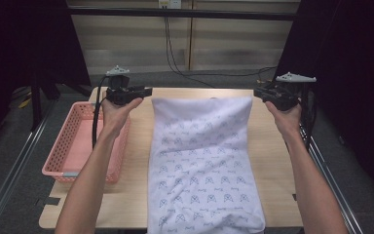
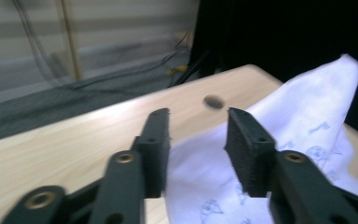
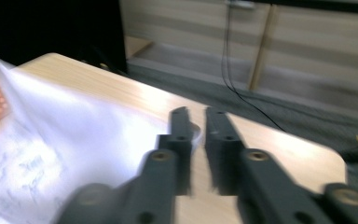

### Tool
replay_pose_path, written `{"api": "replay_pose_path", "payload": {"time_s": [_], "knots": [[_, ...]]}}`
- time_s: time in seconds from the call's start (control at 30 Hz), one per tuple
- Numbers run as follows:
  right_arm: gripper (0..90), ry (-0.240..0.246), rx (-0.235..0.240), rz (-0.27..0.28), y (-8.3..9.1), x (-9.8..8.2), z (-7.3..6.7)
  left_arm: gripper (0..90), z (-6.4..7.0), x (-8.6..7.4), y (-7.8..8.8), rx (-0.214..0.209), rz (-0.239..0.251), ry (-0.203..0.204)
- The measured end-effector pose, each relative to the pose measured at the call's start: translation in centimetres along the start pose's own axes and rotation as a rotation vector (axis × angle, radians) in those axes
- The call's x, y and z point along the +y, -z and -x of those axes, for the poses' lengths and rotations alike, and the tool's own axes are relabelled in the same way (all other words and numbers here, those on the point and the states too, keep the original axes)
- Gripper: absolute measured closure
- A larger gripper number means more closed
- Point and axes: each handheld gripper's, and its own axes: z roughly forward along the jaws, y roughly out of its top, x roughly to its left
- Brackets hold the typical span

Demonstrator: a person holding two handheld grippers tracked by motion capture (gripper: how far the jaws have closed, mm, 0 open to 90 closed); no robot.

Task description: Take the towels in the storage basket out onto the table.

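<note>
- Looks like the laying-out or smoothing step on the white printed cloth point(image 1: 202, 156): spread flat in a long strip on the table point(image 1: 272, 161), far edge running right between the two tongs, near end hanging over the table edge back by the elbows.
- Left tongs point(image 1: 146, 91) spread apart, nothing pinched. In the left gripper view, the cloth's far corner sits just under and beyond the tips, not touching the pads.
- Right tongs point(image 1: 257, 91) only slightly parted, a thin gap with bare wood showing through in the right gripper view. No cloth in there either; nearest corner just off to their inner side.
- Best guess for the next move: a crosswise fold. Calls for dropping both tongs onto the two far corners, pinching at the same time, then carrying them evenly toward the near end so the edges line up.
- Right tongs probably need to spread wider first to get around the fabric.
- Pink basket point(image 1: 58, 168) below and outside the left tongs, close to the cloth's edge, so easy to snag with that forearm.
- Small dark hole point(image 2: 213, 101) in the table just past the left tips, harmless.
- Cables point(image 1: 175, 63) on the floor beyond both tongs, well clear.
</note>
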Motion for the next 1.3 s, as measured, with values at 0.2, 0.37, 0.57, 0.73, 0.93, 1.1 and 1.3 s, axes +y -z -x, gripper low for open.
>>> {"api": "replay_pose_path", "payload": {"time_s": [0.2, 0.37, 0.57, 0.73, 0.93, 1.1, 1.3], "knots": [[71.3, 0.008, 0.075, -0.038, 1.5, -2.8, -0.7, 60.8, 3.0, -1.9, -0.1, -0.107, -0.024, -0.067], [59.1, 0.040, 0.150, -0.054, 4.8, -5.5, -3.4, 66.1, 5.5, -4.0, 1.2, -0.205, -0.007, -0.064], [51.6, 0.029, 0.228, -0.129, 8.3, -11.1, -5.7, 67.9, 8.2, -8.5, 2.9, -0.297, -0.091, -0.090], [53.3, 0.041, 0.318, -0.274, 7.4, -16.0, -8.4, 67.2, 9.5, -13.0, 3.8, -0.322, -0.161, -0.052], [55.9, 0.111, 0.288, -0.416, 4.5, -18.0, -9.4, 63.0, 10.2, -16.8, 3.5, -0.316, -0.284, -0.074], [82.5, 0.171, 0.261, -0.418, 5.2, -18.2, -9.3, 60.0, 10.3, -19.0, 4.1, -0.309, -0.355, -0.076], [87.2, 0.151, 0.291, -0.458, 7.9, -19.2, -9.8, 60.3, 10.8, -20.6, 4.3, -0.311, -0.423, -0.117]]}}
